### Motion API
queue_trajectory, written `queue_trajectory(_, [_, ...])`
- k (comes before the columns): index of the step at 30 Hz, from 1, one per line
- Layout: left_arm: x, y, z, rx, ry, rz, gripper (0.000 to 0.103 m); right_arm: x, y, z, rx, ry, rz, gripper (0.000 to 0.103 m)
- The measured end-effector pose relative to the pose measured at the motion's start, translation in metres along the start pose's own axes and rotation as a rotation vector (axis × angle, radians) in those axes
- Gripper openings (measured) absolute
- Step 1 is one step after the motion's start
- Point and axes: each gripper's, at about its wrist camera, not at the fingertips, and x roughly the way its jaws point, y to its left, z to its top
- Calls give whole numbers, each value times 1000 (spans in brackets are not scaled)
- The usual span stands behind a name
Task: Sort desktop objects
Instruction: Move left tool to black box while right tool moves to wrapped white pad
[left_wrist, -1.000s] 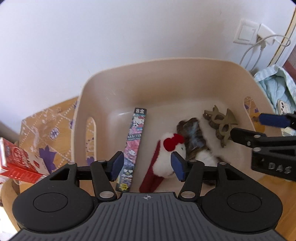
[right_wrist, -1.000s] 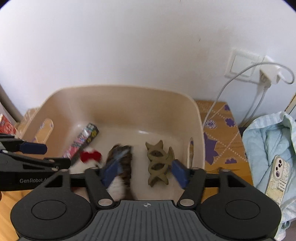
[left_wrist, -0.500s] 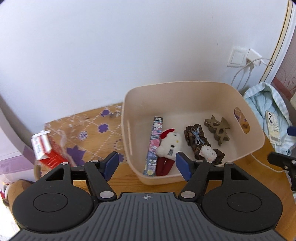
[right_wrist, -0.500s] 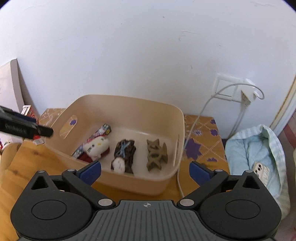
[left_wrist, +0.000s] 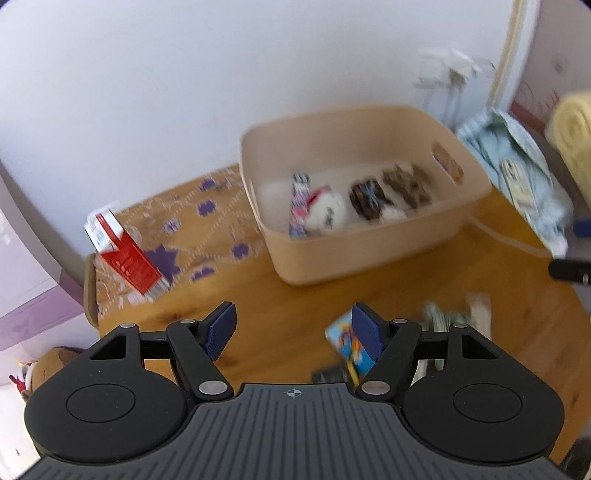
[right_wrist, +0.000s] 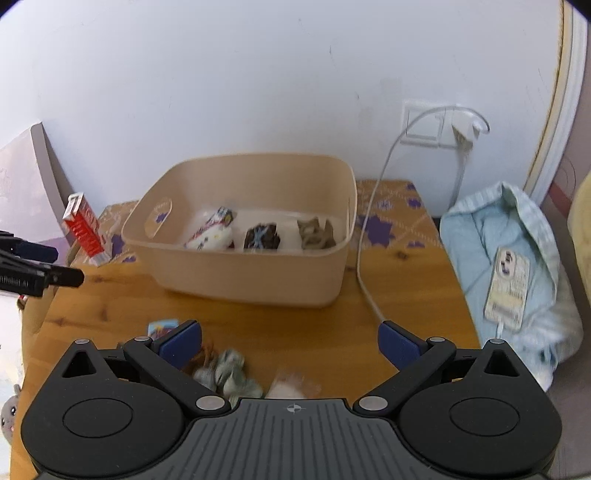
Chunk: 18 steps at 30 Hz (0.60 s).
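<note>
A beige bin (left_wrist: 369, 251) (right_wrist: 258, 280) stands at the back of the wooden table. It holds a patterned strip (left_wrist: 300, 206), a white plush with a red bow (left_wrist: 327, 212) (right_wrist: 216, 236), a dark brown clip (left_wrist: 369, 199) (right_wrist: 262, 236) and an olive claw clip (left_wrist: 408, 181) (right_wrist: 316, 234). My left gripper (left_wrist: 293, 326) is open and empty above the table, with a blue card (left_wrist: 347, 347) beside its right finger. My right gripper (right_wrist: 290, 341) is open and empty above a grey-green hair tie (right_wrist: 227, 373) and a pale item (right_wrist: 290, 386).
A red and white carton (left_wrist: 122, 251) (right_wrist: 83, 229) stands left of the bin on a patterned cloth. A white cable (right_wrist: 364, 258) runs from a wall socket past the bin. A light blue cloth with a phone (right_wrist: 508, 288) lies at the right table edge.
Both grippers have pulled back from inside the bin to the front of the table. The small items near the front edge have come into view. The right gripper has opened wider.
</note>
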Motion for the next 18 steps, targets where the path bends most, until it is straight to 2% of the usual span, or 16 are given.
queue_trajectory(11, [18, -5, -51, 240, 70, -57, 71, 0, 3, -47, 49, 98, -58, 103])
queue_trajectory(18, [46, -1, -65, 330, 119, -73, 71, 22, 16, -76, 85, 180, -85, 103])
